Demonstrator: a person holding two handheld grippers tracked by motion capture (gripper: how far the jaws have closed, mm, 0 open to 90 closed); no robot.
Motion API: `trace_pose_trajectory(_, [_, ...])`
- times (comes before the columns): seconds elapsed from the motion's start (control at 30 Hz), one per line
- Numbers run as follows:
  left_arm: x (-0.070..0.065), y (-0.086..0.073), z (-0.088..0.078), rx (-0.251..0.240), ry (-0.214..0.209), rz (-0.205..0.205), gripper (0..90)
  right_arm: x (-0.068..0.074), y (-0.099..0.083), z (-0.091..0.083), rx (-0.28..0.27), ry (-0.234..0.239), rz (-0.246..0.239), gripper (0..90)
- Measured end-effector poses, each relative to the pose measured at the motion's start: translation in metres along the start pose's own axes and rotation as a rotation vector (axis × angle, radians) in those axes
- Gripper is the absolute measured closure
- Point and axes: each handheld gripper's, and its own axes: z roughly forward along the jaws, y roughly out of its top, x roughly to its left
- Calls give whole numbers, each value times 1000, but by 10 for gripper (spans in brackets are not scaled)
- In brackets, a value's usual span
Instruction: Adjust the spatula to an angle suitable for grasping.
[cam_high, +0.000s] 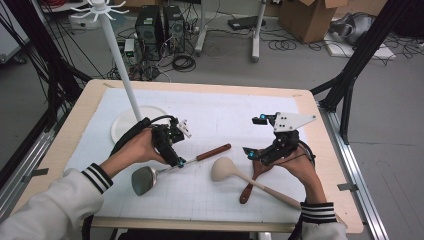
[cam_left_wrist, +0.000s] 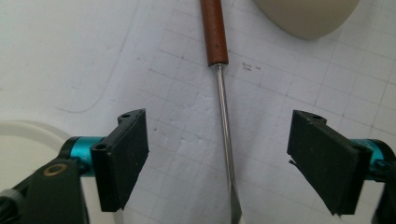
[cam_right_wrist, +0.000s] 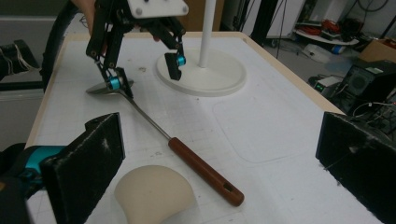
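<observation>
The left gripper (cam_high: 170, 145) straddles the steel shank of the wooden-handled ladle (cam_high: 170, 168) at lower centre-left of the high view, jaws spread, not yet pinching. Its long axis runs toward upper right. The right gripper (cam_high: 252, 152) hovers farther off, spread.

Metal ladle (cam_high: 165, 171): steel bowl, thin steel shaft, reddish-brown wooden handle (cam_right_wrist: 205, 171). Lies flat on the white gridded mat, handle pointing toward table centre, just beside a cream ladle.
</observation>
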Motion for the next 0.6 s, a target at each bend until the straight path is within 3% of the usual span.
trace_pose_trajectory(0.13, [-1, 6, 11, 56, 7, -11, 230, -1, -4, -4, -18, -5, 17, 2])
trace_pose_trajectory(0.37, [0, 14, 25, 108, -23, -36, 320, -1, -9, -9, -29, -11, 29, 3])
trace_pose_trajectory(0.6, [-3, 22, 35, 163, -13, -48, 402, -1, -11, -10, -21, -4, 35, 3])
